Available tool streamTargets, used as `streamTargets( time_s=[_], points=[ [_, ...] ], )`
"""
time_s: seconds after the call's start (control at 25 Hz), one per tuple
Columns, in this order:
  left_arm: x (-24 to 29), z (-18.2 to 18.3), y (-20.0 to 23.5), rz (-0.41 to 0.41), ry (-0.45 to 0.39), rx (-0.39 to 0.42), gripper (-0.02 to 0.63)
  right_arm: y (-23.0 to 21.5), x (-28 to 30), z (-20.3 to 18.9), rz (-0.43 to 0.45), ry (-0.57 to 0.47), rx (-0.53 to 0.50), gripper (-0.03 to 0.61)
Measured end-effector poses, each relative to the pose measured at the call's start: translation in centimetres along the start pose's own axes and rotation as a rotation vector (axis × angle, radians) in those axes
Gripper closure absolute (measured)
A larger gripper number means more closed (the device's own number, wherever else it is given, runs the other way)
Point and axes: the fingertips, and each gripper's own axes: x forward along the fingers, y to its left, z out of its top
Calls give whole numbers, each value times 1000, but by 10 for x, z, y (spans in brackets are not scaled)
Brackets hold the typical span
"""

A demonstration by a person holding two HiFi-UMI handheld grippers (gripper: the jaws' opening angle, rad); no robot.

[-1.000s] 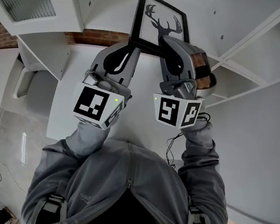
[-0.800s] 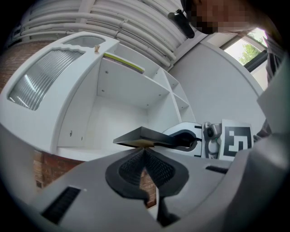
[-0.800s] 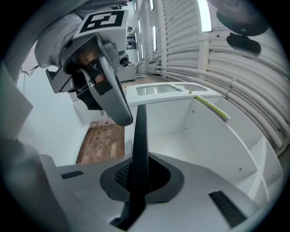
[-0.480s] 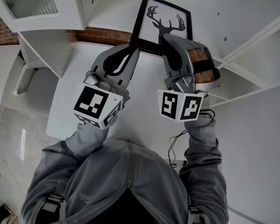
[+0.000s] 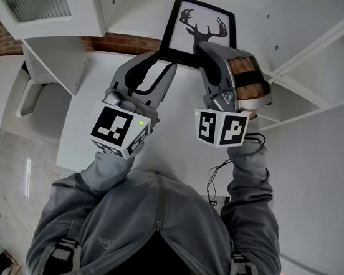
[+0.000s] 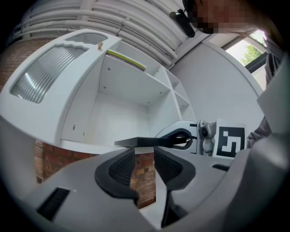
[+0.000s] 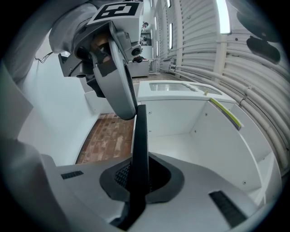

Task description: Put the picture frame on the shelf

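R tongs (image 7: pixel 138 177) clenched on picture frame (image 5: pixel 202 27) edge; L tongs (image 6: pixel 145 166) just opened, frame edge at tips, not pinched.

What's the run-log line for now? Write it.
left gripper: jaws just opened, nothing between | right gripper: shut on picture frame

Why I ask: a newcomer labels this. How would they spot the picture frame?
Find the white shelf unit ahead of the person. At its open compartment, the right gripper grips the picture frame. It alone is black-rimmed, showing an antlered deer head.
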Motion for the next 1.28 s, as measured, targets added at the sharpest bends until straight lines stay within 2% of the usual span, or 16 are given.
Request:
streamTargets(
  time_s=[0.12, 0.24, 0.4, 0.52, 0.56, 0.6, 0.64, 0.76, 0.88, 1.0, 1.08, 1.12, 1.16, 1.28],
  points=[
    [-2, 1, 5, 29, -11, -4, 466, 1, 0, 0, 2, -2, -10, 545],
    [-1, 1, 5, 22, -12, -1, 467, 1, 1, -1, -4, -1, -12, 545],
    [0, -1, 4, 15, -7, -6, 491, 2, 1, -2, -6, 12, -6, 543],
    [-1, 0, 4, 16, -8, -11, 491, 1, -1, -2, 16, 20, 48, 537],
    [0, 0, 4, 17, -8, -12, 491, 0, -3, -2, 24, 19, 80, 507],
    [0, 0, 4, 18, -8, -12, 492, -2, -6, -3, 29, 18, 116, 450],
    [0, 0, 4, 19, -8, -12, 492, -4, -10, -4, 30, 17, 153, 426],
    [0, 0, 4, 20, -10, -13, 492, -9, -26, -8, 19, 26, 267, 390],
    [1, 0, 5, 20, -9, -11, 492, -10, -45, -18, 5, 35, 436, 379],
    [1, -1, 6, 21, -8, -11, 492, -11, -64, -29, -7, 11, 631, 379],
    [2, -2, 6, 21, -6, -9, 492, -13, -72, -33, -38, -47, 821, 380],
    [2, -3, 6, 20, -4, -8, 492, -14, -75, -36, -55, -77, 918, 390],
    [2, -3, 6, 19, -3, -6, 492, -15, -78, -38, -63, -101, 989, 430],
    [3, -3, 7, 17, -2, -1, 494, -15, -80, -42, -72, -152, 1076, 505]
  ],
)
